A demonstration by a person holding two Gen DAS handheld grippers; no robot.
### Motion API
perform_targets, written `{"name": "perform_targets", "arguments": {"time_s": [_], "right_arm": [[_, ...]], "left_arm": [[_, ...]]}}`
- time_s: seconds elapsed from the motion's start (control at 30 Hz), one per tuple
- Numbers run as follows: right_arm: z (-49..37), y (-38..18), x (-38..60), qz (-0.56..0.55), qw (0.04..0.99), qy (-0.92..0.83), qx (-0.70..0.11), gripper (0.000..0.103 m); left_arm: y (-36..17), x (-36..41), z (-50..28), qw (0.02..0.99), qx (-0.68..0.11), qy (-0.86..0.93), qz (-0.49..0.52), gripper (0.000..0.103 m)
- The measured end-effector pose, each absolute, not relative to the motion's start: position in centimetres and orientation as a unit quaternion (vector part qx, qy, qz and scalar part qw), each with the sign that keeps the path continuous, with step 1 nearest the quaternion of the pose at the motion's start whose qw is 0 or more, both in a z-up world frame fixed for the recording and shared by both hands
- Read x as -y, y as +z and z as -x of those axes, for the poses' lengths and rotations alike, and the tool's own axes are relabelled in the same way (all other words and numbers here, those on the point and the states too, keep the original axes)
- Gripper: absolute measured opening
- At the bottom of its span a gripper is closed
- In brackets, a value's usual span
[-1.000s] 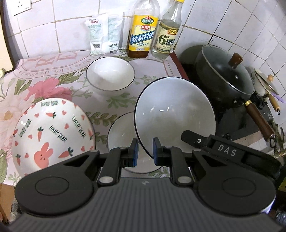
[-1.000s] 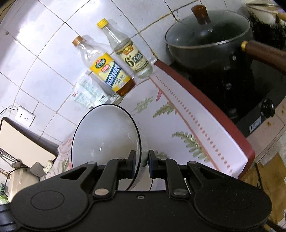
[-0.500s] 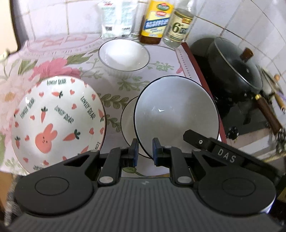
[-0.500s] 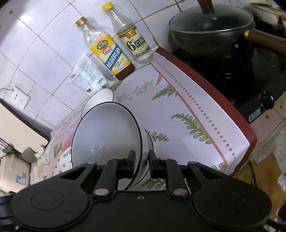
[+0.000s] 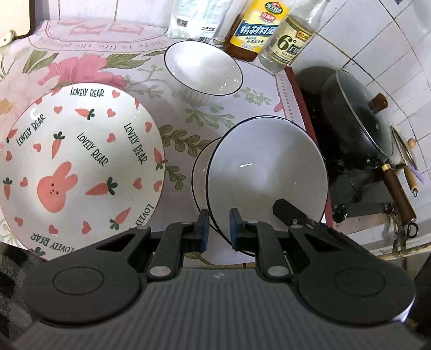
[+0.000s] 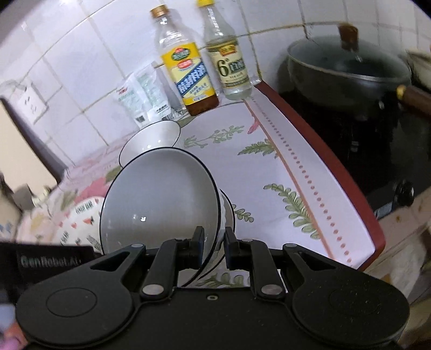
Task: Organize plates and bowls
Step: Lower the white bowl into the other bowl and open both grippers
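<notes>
A large white bowl with a black rim (image 5: 266, 167) hangs tilted, held by both grippers. My left gripper (image 5: 218, 223) is shut on its near rim. My right gripper (image 6: 213, 239) is shut on the rim of the same bowl (image 6: 159, 204); its finger also shows in the left wrist view. Directly beneath sits a second black-rimmed bowl (image 5: 200, 172) on the flowered cloth, partly hidden; I cannot tell whether the two touch. A smaller matching bowl (image 5: 202, 67) stands farther back. A carrot-and-rabbit plate (image 5: 78, 167) lies to the left.
Two bottles (image 5: 258, 29) (image 5: 288, 43) and a white packet (image 5: 199, 16) stand against the tiled wall. A lidded black pan (image 5: 358, 113) with a wooden handle sits on the stove to the right, past the cloth's red edge (image 6: 323, 150).
The held bowl has come down over the second bowl on the cloth. Both grippers have rolled and sunk with it, and the table looks nearer.
</notes>
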State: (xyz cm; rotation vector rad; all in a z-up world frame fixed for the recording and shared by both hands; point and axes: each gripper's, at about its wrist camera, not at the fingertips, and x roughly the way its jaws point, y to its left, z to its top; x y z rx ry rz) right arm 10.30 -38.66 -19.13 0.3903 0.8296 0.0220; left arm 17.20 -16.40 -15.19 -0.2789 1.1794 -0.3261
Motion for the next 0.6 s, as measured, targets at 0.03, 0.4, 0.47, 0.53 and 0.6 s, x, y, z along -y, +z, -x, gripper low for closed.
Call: {"name": "perform_targets", "arguments": {"time_s": [0.03,0.4,0.47,0.53,0.6], "right_arm": [[-10.5,-19.0,38.4,-0.175,0.899,0.011,-0.401,0.019],[-11.7,-19.3,36.2,-0.065,0.918,0.005,-0.390,0.019],[-11.8,-19.3,36.0,-0.059,0.920,0.004,-0.386,0.019],[-11.9,-19.3,35.9,-0.054,0.921,0.005,-0.385,0.019],[-12.0,-19.5,35.9,-0.056,0.921,0.006,-0.384,0.019]], "left_arm": [[-15.2,16.4,-17.3,0.809,-0.552,-0.151,0.130,0.014],[-16.2,15.7,-18.6,0.791,-0.579,-0.135,0.145,0.014],[-16.2,15.8,-18.8,0.789,-0.582,-0.135,0.144,0.014],[-16.3,15.8,-18.8,0.789,-0.582,-0.134,0.145,0.014],[-16.4,15.8,-18.8,0.789,-0.582,-0.134,0.145,0.014]]}}
